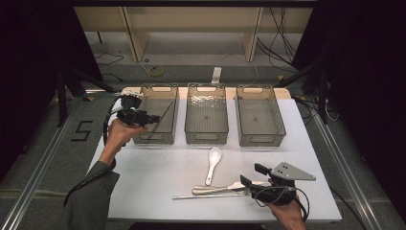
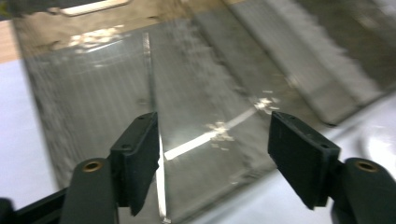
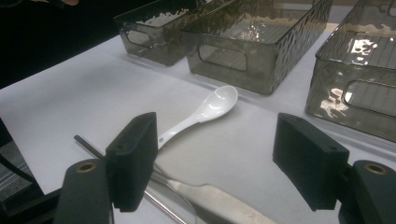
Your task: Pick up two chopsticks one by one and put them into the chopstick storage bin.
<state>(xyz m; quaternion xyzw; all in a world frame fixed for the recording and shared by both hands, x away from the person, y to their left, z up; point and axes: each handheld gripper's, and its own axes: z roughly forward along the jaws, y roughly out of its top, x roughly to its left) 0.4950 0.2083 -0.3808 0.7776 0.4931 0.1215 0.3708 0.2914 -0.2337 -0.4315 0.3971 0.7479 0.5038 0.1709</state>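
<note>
Left claw (image 1: 154, 118) is open over the left bin (image 1: 168, 134) at the surface's far-left corner — a thin chopstick (image 2: 150, 84) lies inside. Right claw (image 3: 215, 163) gapes, empty, at the near edge over the metal spoon (image 1: 218, 189), rod (image 1: 208, 196) & white spoon (image 1: 212, 164). Risk: flat, crossed utensils — pinching one may drag or flick its neighbour.

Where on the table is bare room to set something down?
Bare: the white table left of the white spoon, below the left bin; also the strip under the right bin. Crowded: the metal utensils beside the right gripper.
</note>
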